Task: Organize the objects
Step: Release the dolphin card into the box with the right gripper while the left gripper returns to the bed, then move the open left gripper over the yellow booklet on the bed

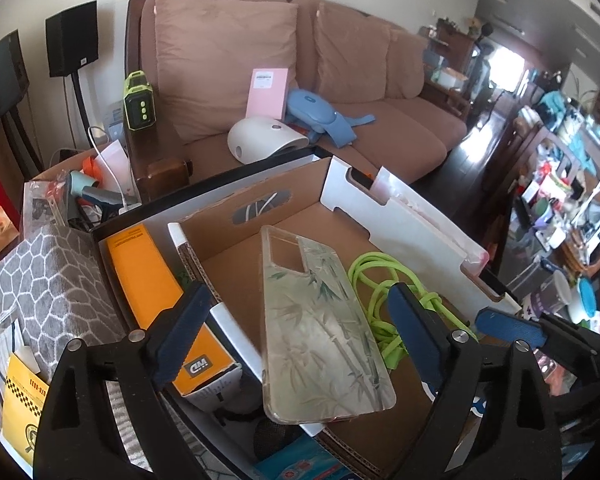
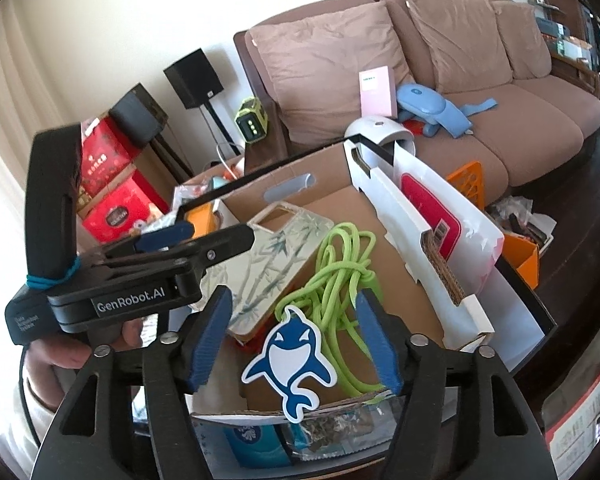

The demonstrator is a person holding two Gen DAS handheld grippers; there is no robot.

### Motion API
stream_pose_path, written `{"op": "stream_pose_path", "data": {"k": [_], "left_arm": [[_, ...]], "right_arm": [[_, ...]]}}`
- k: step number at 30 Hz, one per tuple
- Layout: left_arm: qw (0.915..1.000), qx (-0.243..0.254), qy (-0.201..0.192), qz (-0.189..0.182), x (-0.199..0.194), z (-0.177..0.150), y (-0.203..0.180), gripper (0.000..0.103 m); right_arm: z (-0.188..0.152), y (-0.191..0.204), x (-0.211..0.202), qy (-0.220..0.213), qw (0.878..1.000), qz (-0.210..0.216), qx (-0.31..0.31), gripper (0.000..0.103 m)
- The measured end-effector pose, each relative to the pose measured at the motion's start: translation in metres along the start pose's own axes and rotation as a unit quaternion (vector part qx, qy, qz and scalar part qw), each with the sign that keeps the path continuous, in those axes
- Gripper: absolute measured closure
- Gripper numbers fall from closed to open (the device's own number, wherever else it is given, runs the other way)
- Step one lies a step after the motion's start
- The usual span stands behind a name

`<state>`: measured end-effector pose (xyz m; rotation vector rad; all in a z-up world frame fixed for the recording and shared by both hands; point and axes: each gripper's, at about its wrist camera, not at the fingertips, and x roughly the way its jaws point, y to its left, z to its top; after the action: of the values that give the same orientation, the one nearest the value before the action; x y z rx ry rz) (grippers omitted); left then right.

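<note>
Cardboard box (image 1: 260,200) open, brown floor, white outer walls, a cut handle slot in the far wall; it appears to rest on a dark-edged desk (image 2: 536,312), though little of that surface shows. Inside the box: a phone case (image 1: 324,332) printed with bamboo, lying face down and slightly tilted over the box's inner wall; a green cord (image 1: 380,300), coiled and knotted, touching the case's right edge; a blue-and-white whale sticker (image 2: 290,364) lying at the near end of the cord.

Left claw (image 1: 300,332) spread wide, the case between its pads but not pressed. Right claw (image 2: 292,340) also parted, the sticker and cord lying between its pads, untouched.

An orange box (image 1: 152,292) stands just left of the cardboard wall, beside a grey patterned mat (image 1: 40,280).

Room: a brown sofa (image 1: 380,120) behind, carrying a pink booklet (image 1: 266,94), a white domed device (image 1: 260,136) and a blue gadget (image 1: 320,112); black speakers (image 1: 72,38) on stands by the wall; red boxes (image 2: 112,184) stacked on the floor; dark wood flooring.
</note>
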<state>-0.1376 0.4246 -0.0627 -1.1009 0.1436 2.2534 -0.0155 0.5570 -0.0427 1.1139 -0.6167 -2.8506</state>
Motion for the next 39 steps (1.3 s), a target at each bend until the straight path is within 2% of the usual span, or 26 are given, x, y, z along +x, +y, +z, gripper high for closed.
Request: {"op": "stream_pose_path", "data": {"k": [4,9,16,20,21,23,25,28,30,34,37,39], "left_arm": [[1.0,0.002,-0.003,0.002,-0.009,-0.004,0.003,0.014],[0.9996,0.006,-0.021,0.02,-0.029,-0.008,0.013,0.011],[0.9984,-0.023,-0.036,0.038,-0.061,-0.023,0.047,0.01],[0.9971,-0.041,-0.033,0.056,-0.074,-0.039,0.072,0.01],[0.9967,-0.044,-0.033,0.061,-0.077,-0.044,0.078,0.01],[0.9954,-0.052,-0.032,0.074,-0.085,-0.055,0.093,0.01],[0.9939,-0.06,-0.033,0.087,-0.091,-0.065,0.107,0.01],[0.9901,-0.08,-0.029,0.111,-0.101,-0.081,0.136,0.01],[0.987,-0.101,-0.028,0.122,-0.111,-0.092,0.156,0.01],[0.9794,-0.145,-0.029,0.138,-0.133,-0.113,0.195,0.01],[0.9733,-0.163,-0.024,0.16,-0.142,-0.125,0.215,0.01],[0.972,-0.157,-0.025,0.173,-0.146,-0.131,0.218,0.01]], "right_arm": [[0.001,-0.005,-0.005,-0.012,1.0,0.013,0.013,0.026],[0.005,-0.015,-0.016,-0.037,0.998,0.031,0.046,0.022],[0.007,-0.052,-0.048,-0.117,0.979,0.09,0.144,0.017],[0.01,-0.057,-0.049,-0.113,0.978,0.084,0.156,0.017],[0.011,-0.057,-0.049,-0.107,0.98,0.081,0.15,0.02],[0.013,-0.051,-0.05,-0.092,0.986,0.056,0.124,0.036],[0.015,-0.043,-0.049,-0.069,0.993,0.033,0.087,0.074],[0.012,-0.031,-0.046,-0.037,0.998,0.026,0.041,0.089],[0.01,-0.024,-0.042,-0.015,1.0,0.018,0.02,0.09],[-0.002,-0.014,-0.019,0.061,0.998,-0.003,-0.013,0.09],[-0.009,-0.008,0.003,0.091,0.995,-0.033,-0.017,0.091],[-0.013,0.006,0.013,0.104,0.993,-0.046,-0.04,0.09]]}}
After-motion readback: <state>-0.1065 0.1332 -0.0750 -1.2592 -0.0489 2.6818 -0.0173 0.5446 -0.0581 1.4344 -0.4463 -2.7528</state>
